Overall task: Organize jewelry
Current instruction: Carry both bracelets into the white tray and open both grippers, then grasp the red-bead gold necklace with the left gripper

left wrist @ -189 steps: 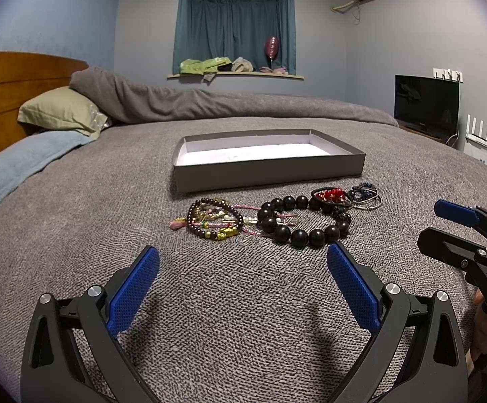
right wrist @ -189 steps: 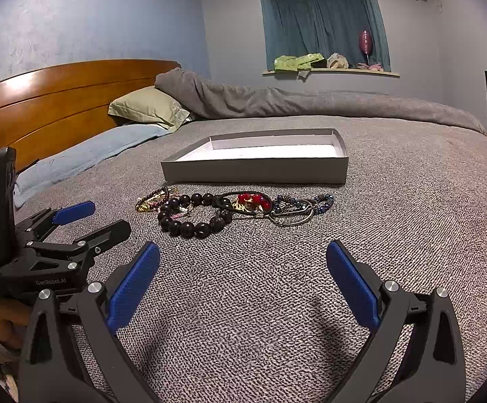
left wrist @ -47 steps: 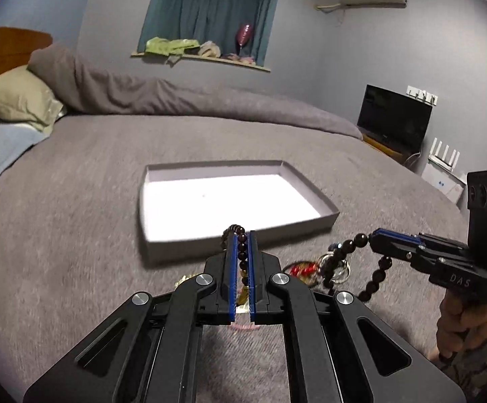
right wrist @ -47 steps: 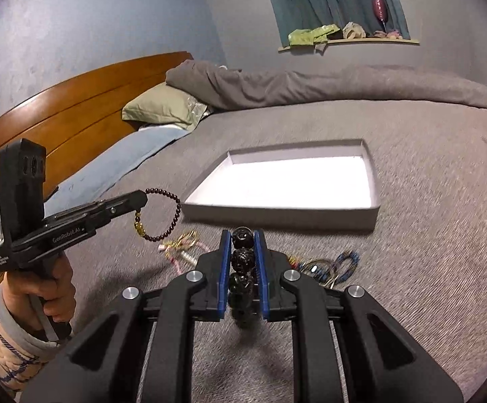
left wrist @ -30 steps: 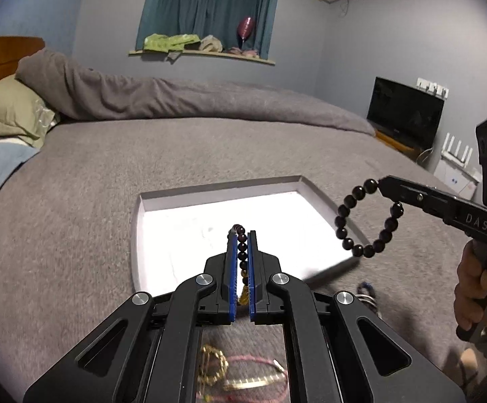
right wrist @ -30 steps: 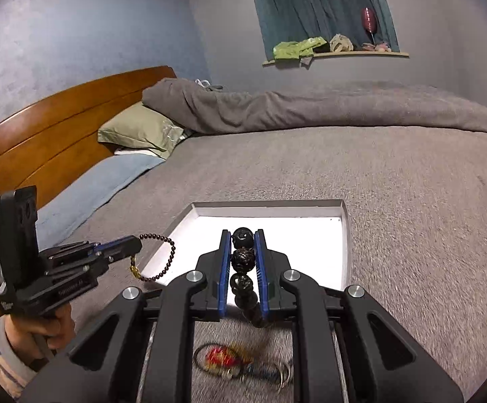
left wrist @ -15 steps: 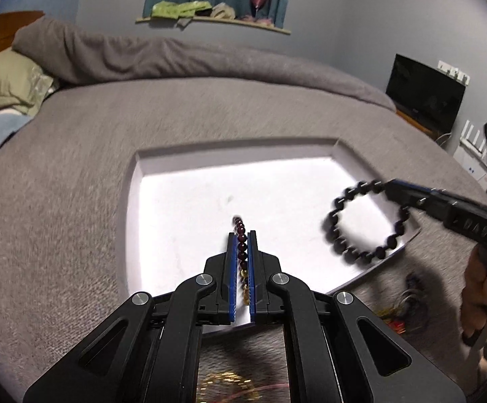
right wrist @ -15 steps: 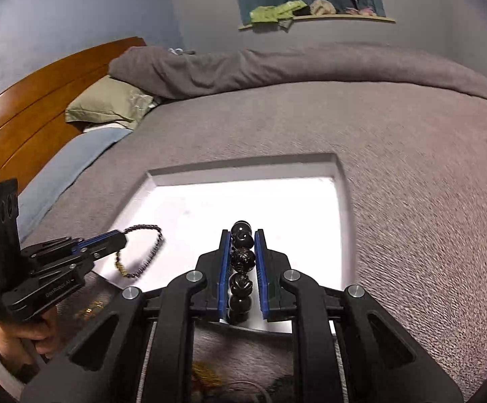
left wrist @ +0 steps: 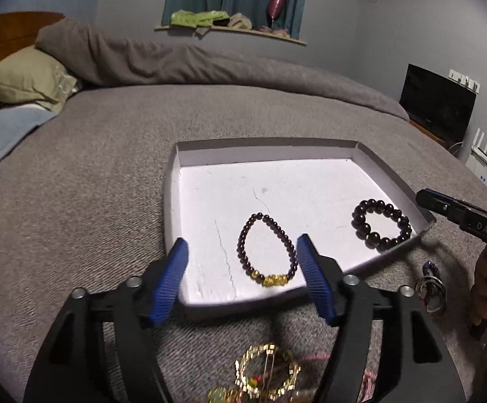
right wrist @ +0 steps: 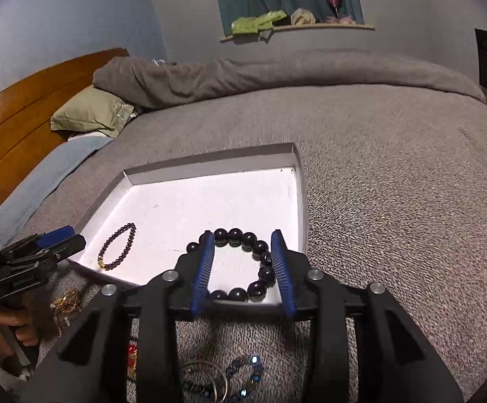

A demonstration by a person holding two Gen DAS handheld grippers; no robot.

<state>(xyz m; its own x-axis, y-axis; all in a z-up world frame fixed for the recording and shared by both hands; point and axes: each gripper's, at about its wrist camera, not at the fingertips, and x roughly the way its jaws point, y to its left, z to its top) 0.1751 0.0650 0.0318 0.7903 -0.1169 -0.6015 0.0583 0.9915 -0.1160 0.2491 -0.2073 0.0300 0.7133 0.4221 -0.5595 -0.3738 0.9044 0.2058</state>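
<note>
A shallow grey box with a white floor lies on the grey bedspread. My left gripper hovers at its near edge, jaws opening. A thin dark-bead bracelet with gold charms lies flat on the floor between and beyond its fingers, free of the pads. In the right wrist view my right gripper is over the box's near right corner, jaws opening. The large black-bead bracelet rests on the floor between its fingers. The thin bracelet and the left gripper show at left.
Loose jewelry lies on the bedspread in front of the box: a gold bracelet, metal rings and a blue-bead piece. A green pillow and a rolled duvet lie far back. A person's hand holds the left gripper.
Both grippers sank toward the box and their jaws parted. The thin bracelet and the black-bead bracelet left the pads and now lie on the box floor.
</note>
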